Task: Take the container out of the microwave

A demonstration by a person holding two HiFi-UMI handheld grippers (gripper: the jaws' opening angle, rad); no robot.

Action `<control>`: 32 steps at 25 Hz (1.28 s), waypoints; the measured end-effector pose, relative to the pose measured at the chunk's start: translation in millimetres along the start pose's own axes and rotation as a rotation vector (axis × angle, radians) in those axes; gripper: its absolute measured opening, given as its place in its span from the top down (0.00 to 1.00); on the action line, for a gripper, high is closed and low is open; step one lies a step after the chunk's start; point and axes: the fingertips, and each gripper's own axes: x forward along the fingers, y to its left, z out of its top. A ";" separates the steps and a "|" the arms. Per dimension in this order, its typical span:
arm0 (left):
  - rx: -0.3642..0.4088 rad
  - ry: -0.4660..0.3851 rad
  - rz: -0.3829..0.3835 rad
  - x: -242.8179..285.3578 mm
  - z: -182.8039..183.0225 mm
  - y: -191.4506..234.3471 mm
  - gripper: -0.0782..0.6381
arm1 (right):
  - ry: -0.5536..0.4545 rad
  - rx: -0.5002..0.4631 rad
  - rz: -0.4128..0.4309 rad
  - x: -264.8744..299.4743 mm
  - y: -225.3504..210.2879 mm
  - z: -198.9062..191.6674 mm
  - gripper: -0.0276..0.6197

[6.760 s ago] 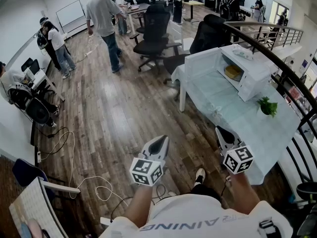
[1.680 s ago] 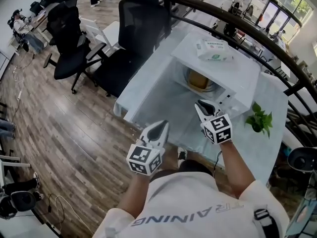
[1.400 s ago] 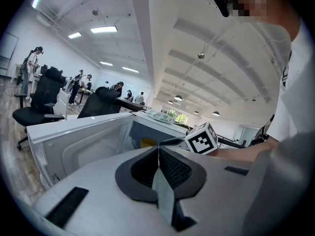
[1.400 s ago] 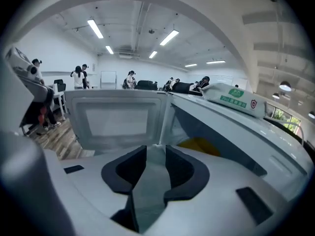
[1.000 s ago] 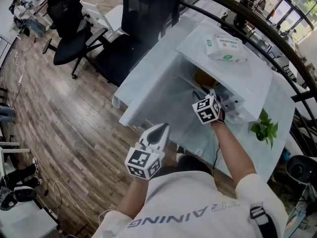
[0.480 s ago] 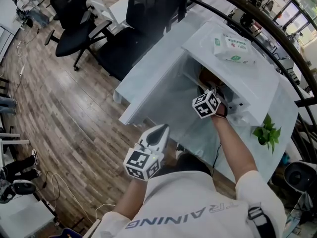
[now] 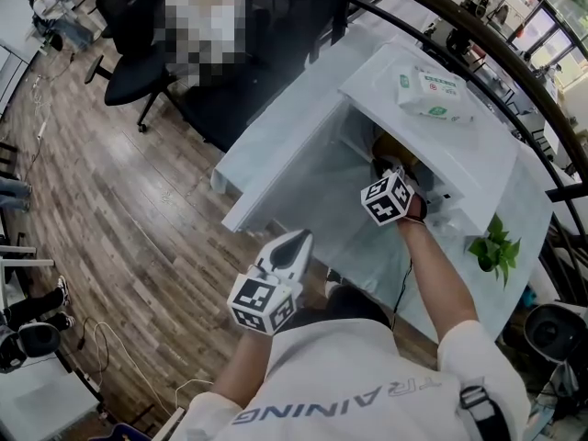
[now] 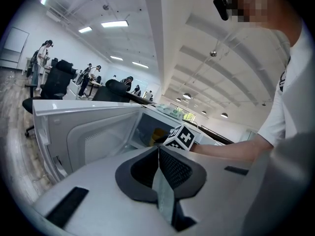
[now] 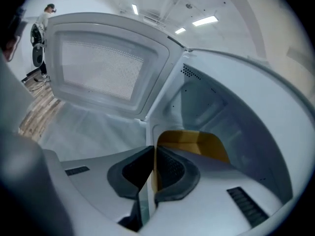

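reaching deeper than a moment ago, the right gripper (image 9: 154,151) has just been closing its fingers (image 9: 173,170), and they now pinch the near rim of the yellow container (image 9: 197,144). it sits inside the open microwave (image 7: 446,141), dead ahead of them. left gripper (image 7: 296,243) waits outside, shut on nothing. right hand is nearer, so it likely makes the pull, straight back out.

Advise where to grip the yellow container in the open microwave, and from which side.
Grip the near rim of the yellow container, coming in through the microwave's open front. The door is swung aside and the cavity walls block every other side. The thin upright wall suits a pinch. The right gripper has just been closing its jaws there, with the yellow edge between them.
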 end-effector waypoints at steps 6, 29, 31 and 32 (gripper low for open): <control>-0.010 -0.016 -0.012 -5.1 1.3 -1.6 0.84 | -0.030 -0.016 0.041 -30.7 18.8 11.9 0.90; 0.069 -0.081 -0.042 -80.8 -7.7 -27.2 0.84 | -0.162 0.030 0.099 -202.9 117.1 38.9 0.90; 0.077 -0.093 -0.049 -86.0 -8.3 -30.4 0.84 | -0.167 0.037 0.093 -217.4 120.9 38.6 0.90; 0.081 -0.098 -0.052 -89.4 -8.0 -31.7 0.84 | -0.169 0.039 0.091 -224.1 123.0 39.0 0.90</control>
